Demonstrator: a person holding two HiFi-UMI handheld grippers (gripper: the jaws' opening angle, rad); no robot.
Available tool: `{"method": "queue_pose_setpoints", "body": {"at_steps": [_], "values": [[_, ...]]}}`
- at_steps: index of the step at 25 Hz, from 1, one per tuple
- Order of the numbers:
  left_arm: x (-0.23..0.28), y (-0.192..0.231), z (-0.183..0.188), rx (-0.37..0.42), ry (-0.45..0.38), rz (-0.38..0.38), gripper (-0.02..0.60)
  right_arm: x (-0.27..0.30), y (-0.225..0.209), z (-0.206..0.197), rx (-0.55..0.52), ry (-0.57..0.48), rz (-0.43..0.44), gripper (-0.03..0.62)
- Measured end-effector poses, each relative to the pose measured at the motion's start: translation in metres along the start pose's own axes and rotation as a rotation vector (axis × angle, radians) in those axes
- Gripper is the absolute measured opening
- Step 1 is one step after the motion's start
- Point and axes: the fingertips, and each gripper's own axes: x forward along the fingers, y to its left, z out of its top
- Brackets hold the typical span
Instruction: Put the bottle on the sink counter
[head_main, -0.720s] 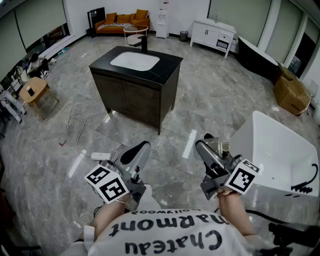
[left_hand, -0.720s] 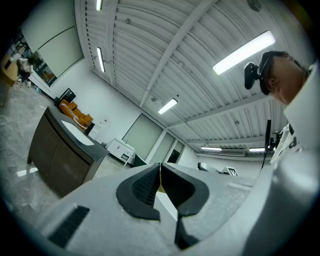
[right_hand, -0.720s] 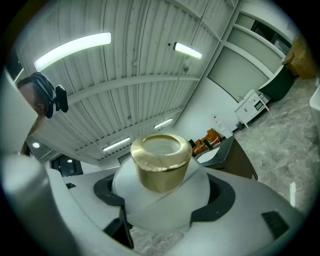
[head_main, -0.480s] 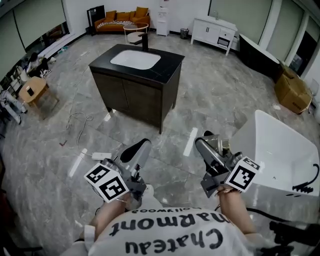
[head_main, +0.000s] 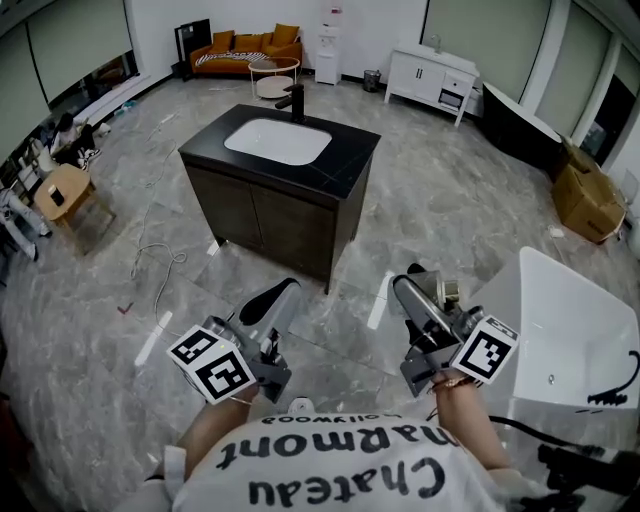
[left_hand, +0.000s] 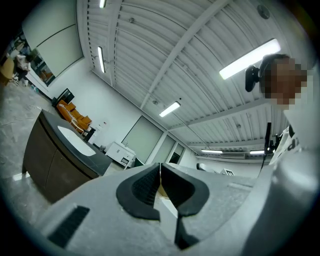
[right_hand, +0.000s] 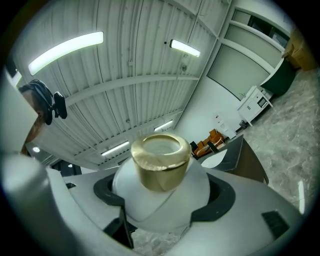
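Right gripper (right_hand: 162, 202) is clamped around the white body of the gold-capped bottle (right_hand: 160, 165), which is held well apart from the sink counter (head_main: 350, 165) and is judged stiff, smooth and slippery.

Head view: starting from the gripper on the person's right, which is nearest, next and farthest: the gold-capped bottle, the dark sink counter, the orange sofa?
1. bottle, held in the right gripper.
2. sink counter, ahead and slightly left.
3. orange sofa, against the far wall.
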Motion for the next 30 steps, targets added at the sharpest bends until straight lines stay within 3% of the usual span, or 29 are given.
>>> {"method": "queue_pose_setpoints", "body": {"at_steps": [10, 20, 30], "values": [[0.036, 0.062, 0.045, 0.015, 0.052, -0.095, 0.015, 0.093, -0.031, 0.003, -0.019, -0.001, 0.007, 0.344], [0.075, 0.123, 0.039, -0.028, 0.065, -0.053, 0.015, 0.142, -0.093, -0.006, 0.062, 0.054, -0.033, 0.344], [0.164, 0.202, 0.044, -0.053, 0.07, 0.022, 0.015, 0.235, -0.188, 0.028, 0.102, 0.129, 0.036, 0.344]]}}
